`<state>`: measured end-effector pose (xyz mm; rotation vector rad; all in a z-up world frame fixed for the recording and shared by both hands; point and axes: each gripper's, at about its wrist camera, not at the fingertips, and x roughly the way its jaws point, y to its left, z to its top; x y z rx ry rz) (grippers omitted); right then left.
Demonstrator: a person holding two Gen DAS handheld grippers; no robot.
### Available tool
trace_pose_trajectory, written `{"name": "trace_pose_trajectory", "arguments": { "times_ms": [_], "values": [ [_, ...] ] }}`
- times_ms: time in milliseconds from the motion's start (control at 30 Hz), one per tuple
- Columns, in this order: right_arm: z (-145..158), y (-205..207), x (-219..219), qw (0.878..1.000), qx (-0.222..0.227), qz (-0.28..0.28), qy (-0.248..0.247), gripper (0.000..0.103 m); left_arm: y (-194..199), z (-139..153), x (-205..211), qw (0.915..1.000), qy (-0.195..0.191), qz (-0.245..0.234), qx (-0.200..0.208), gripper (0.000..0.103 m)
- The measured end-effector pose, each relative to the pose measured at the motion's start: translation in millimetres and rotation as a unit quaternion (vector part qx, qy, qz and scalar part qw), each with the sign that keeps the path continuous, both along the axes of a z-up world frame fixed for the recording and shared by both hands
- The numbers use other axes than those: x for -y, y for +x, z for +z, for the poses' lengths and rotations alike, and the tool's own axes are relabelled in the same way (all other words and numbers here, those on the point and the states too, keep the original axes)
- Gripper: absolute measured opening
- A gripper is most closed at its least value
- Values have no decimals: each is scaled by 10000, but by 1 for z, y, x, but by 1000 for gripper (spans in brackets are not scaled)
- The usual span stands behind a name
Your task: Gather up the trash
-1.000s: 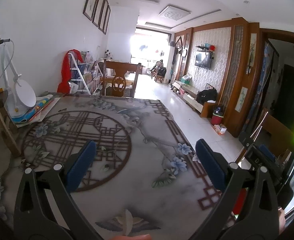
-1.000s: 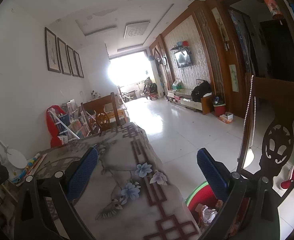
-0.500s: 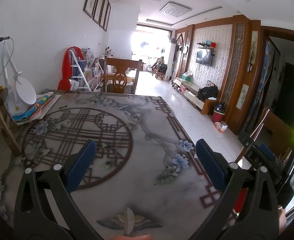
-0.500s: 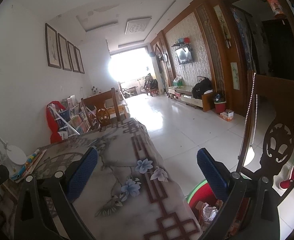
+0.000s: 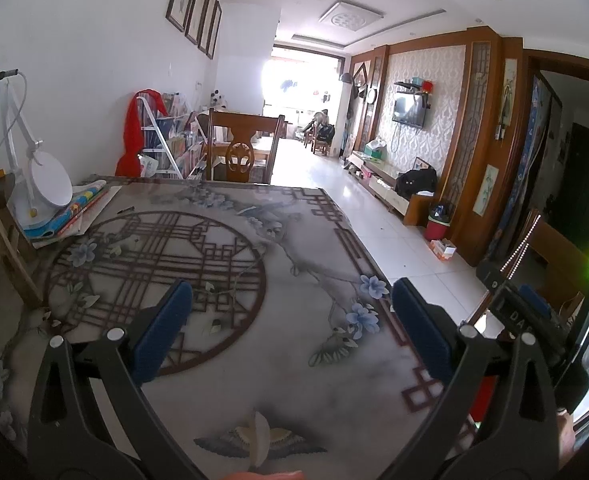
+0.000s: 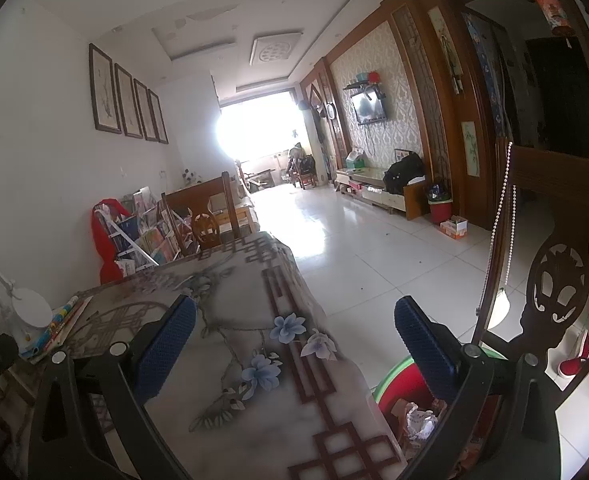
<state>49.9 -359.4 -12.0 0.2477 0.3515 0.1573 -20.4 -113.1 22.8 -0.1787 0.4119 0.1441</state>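
My left gripper (image 5: 292, 322) is open over the patterned tablecloth (image 5: 230, 280), nothing between its blue pads (image 5: 162, 330). My right gripper (image 6: 294, 340) is also open and empty, held above the table's right edge (image 6: 318, 344). Below its right finger stands a red trash bin (image 6: 398, 384) with a green rim on the floor beside the table; crumpled paper trash (image 6: 418, 420) lies inside it. A small dark scrap (image 5: 125, 211) lies on the cloth at the far left. In the left wrist view the right gripper's body (image 5: 534, 320) shows at the right edge.
A white desk lamp (image 5: 48, 184) and coloured books (image 5: 70, 212) sit at the table's far left. A wooden chair (image 5: 240, 152) stands at the far end, another carved chair (image 6: 554, 300) at the right. Another red bin (image 5: 438, 226) stands far off by the wall on the white tile floor (image 6: 374, 248).
Both grippers stay open. The views have shifted only slightly; the left camera has tipped up a little over the table.
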Motion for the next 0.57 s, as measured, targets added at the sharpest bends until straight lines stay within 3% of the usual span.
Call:
{"name": "trace_pose_trajectory", "arguments": {
  "times_ms": [333, 467, 567],
  "values": [
    [-9, 1, -3, 9998, -142, 69, -76, 96, -4, -14, -6, 10000, -18, -31, -89, 98],
    [-12, 6, -10, 9992, -288, 132, -233, 96, 7, -35, -28, 9982, 263, -12, -535, 98],
    [-16, 7, -13, 9987, -343, 189, -320, 96, 14, -65, -69, 9930, 306, 451, -1049, 98]
  ]
}}
